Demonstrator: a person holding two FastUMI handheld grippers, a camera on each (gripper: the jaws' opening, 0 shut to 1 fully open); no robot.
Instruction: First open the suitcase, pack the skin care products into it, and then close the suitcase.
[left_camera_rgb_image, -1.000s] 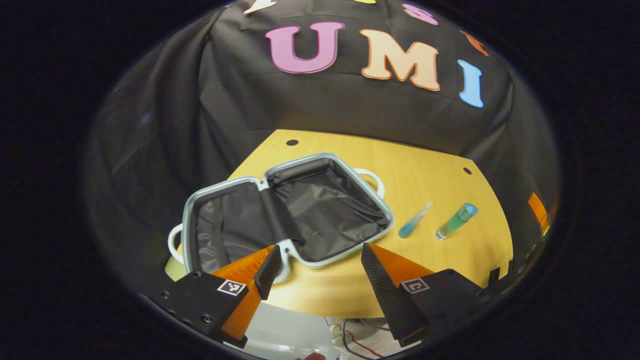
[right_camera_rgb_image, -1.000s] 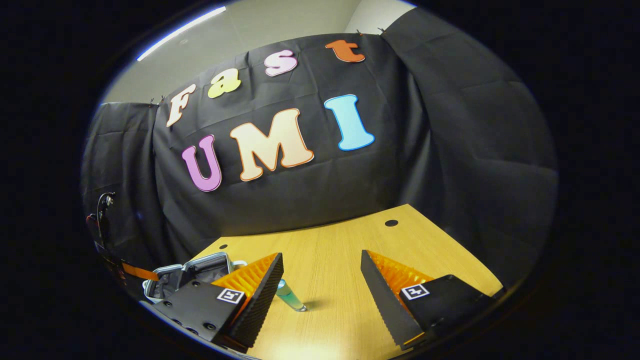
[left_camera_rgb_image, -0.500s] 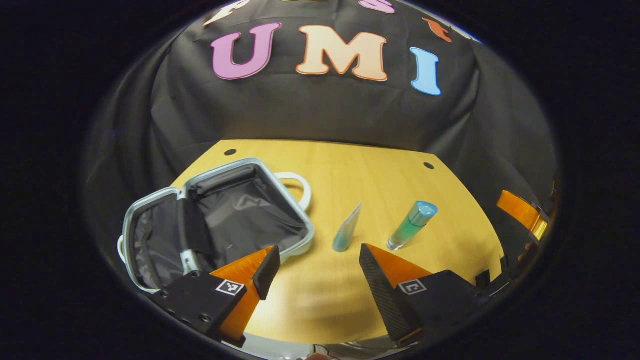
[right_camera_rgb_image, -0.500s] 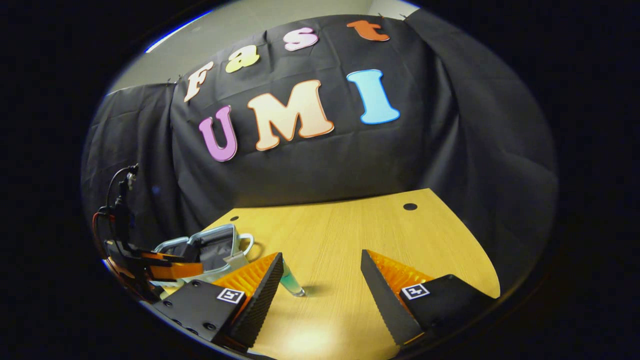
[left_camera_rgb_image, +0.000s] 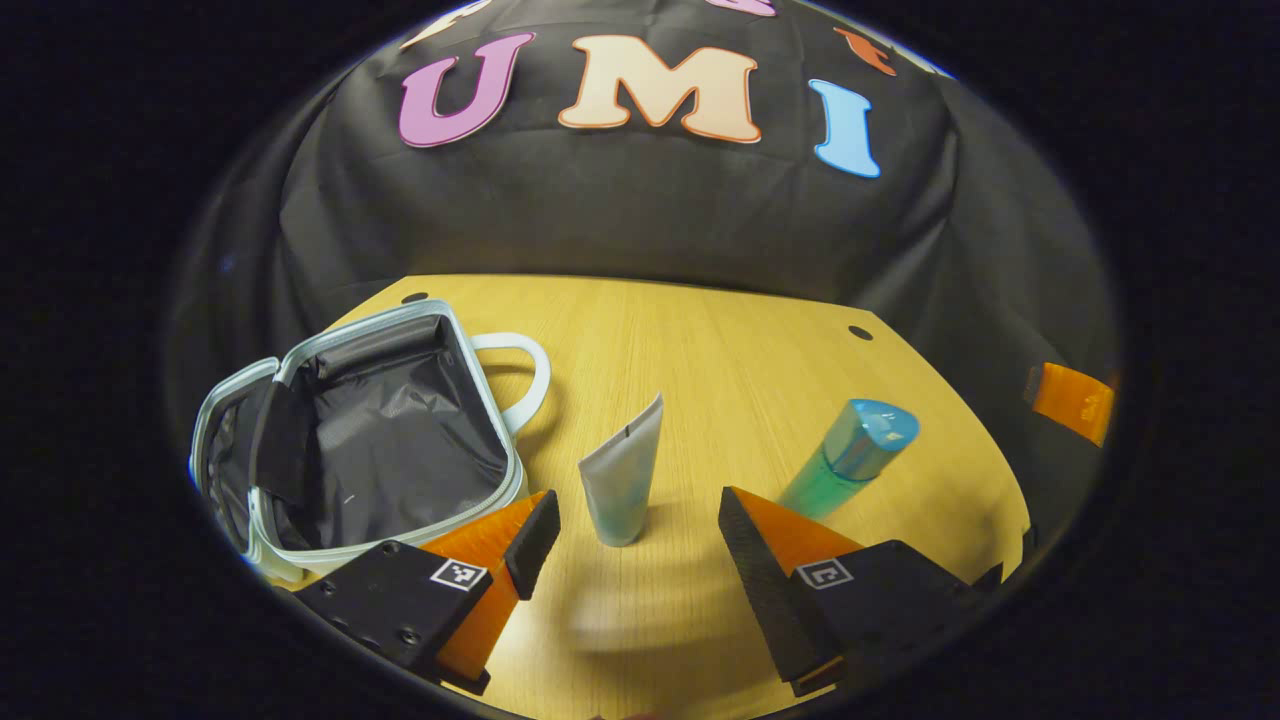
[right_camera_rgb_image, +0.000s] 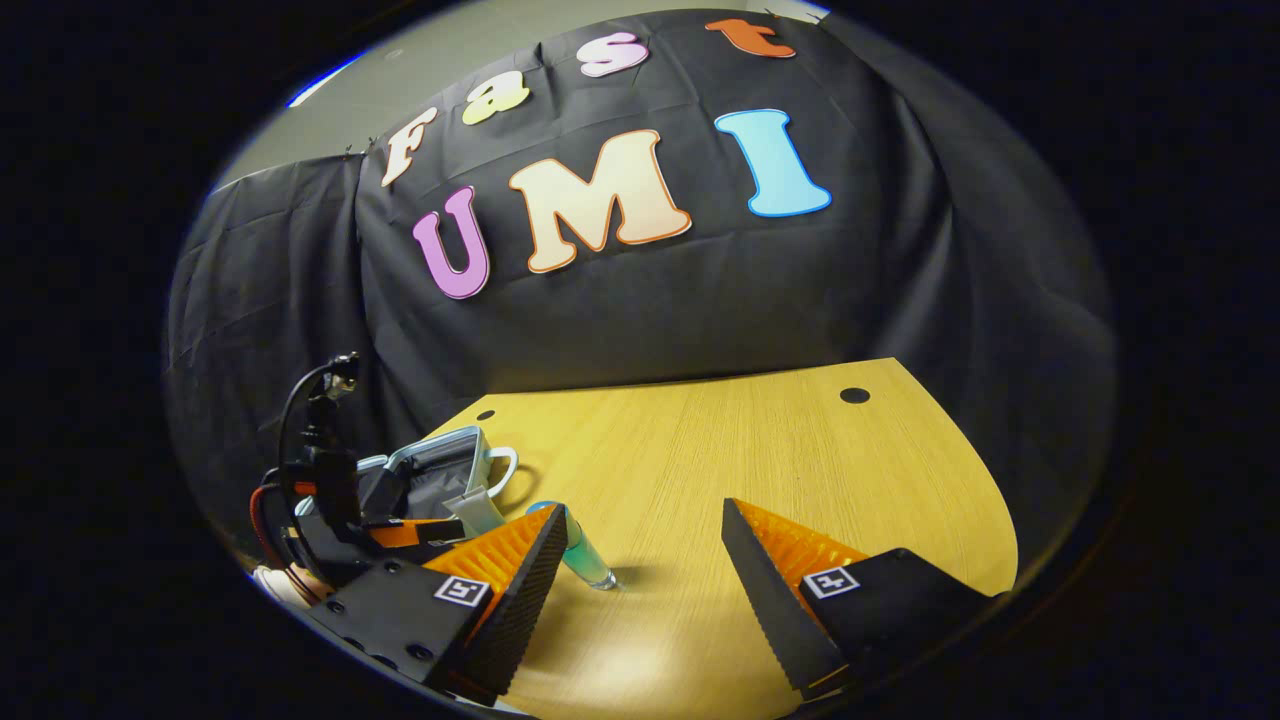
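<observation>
Left gripper (left_camera_rgb_image: 635, 520) gapes open, the pale squeeze tube (left_camera_rgb_image: 622, 482) at lower centre between its fingertips (untouched); right gripper (right_camera_rgb_image: 640, 545) open too.

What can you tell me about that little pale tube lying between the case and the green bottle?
The small pale squeeze tube looks like soft plastic, greyish white with a bluish-green tint toward its rounded cap end, which points at the camera. Its flat crimped end points away. It lies on the light wooden table, right of the open grey-rimmed suitcase and left of the green bottle with a blue cap. It lies just ahead of the open left tongs; nothing grips it.
</observation>
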